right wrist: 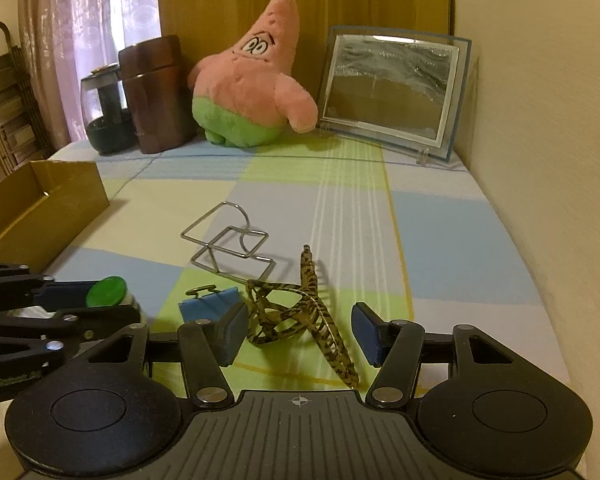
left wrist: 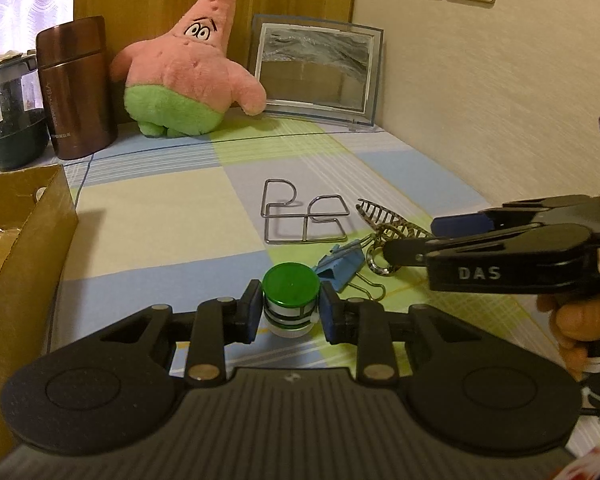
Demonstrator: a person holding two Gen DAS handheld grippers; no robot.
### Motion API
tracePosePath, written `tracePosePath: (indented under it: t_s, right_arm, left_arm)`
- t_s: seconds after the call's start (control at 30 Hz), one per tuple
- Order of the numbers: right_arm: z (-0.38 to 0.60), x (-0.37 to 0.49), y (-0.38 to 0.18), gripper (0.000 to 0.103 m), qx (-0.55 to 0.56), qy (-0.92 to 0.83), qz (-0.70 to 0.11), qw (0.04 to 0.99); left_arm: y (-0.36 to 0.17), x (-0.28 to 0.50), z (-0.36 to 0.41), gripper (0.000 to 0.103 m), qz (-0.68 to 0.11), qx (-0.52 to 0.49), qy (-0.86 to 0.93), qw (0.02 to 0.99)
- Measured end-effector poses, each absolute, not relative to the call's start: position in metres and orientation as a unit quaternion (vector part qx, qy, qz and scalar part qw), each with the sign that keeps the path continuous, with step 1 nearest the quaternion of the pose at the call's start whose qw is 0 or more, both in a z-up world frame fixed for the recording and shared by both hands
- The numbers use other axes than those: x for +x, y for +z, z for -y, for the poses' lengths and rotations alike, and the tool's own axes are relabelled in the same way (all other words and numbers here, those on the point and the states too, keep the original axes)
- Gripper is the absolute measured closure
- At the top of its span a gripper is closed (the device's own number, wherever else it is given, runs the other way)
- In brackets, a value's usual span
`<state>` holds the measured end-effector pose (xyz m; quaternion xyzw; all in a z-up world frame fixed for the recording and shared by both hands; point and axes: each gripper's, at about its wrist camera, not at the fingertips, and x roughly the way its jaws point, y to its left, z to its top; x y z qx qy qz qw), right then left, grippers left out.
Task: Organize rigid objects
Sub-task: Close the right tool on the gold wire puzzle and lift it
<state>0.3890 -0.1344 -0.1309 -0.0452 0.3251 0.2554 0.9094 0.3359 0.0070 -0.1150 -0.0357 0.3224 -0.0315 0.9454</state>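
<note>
Left wrist view: left hand-held gripper (left wrist: pixel 291 310) hides green-capped bottle's (left wrist: pixel 291 294) sides.

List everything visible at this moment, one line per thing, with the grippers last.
bottle: 1, green cap, between left fingers
binder clip: 1, blue, beside bottle
hair claw: 1, leopard print, between right fingers
wire puzzle: 1, silver, mid cloth
box: 1, cardboard, left
plush: 1, pink and green, back
flask: 1, brown, back left
jar: 1, glass, beside flask
frame: 1, glass, back right
left gripper: shut on bottle
right gripper: open around hair claw
</note>
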Motion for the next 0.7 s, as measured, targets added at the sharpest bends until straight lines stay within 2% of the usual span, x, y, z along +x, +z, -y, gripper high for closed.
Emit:
tracePosePath:
  t_s: [0.37,0.43,0.6,0.7]
  right_arm:
    - [0.122,0.403,-0.137,0.049,-0.065,0.267,-0.326,0.905]
    - [0.12,0.404,-0.138,0.057,-0.071,0.268,-0.329,0.903]
    - [0.119,0.402,-0.137,0.066,-0.067,0.269,-0.332,0.902]
    - [0.12,0.401,-0.136,0.066,-0.061,0.265,-0.337,0.901]
  left_arm:
    - [-0.115,0.334,-0.008,0.078,-0.325,-0.045,-0.036,0.944]
    - [-0.114,0.334,-0.008,0.078,-0.324,-0.045,-0.036,0.944]
    - [-0.112,0.333,-0.008,0.078,-0.323,-0.048,-0.036,0.944]
    - [-0.112,0.331,-0.007,0.078,-0.323,-0.049,-0.037,0.944]
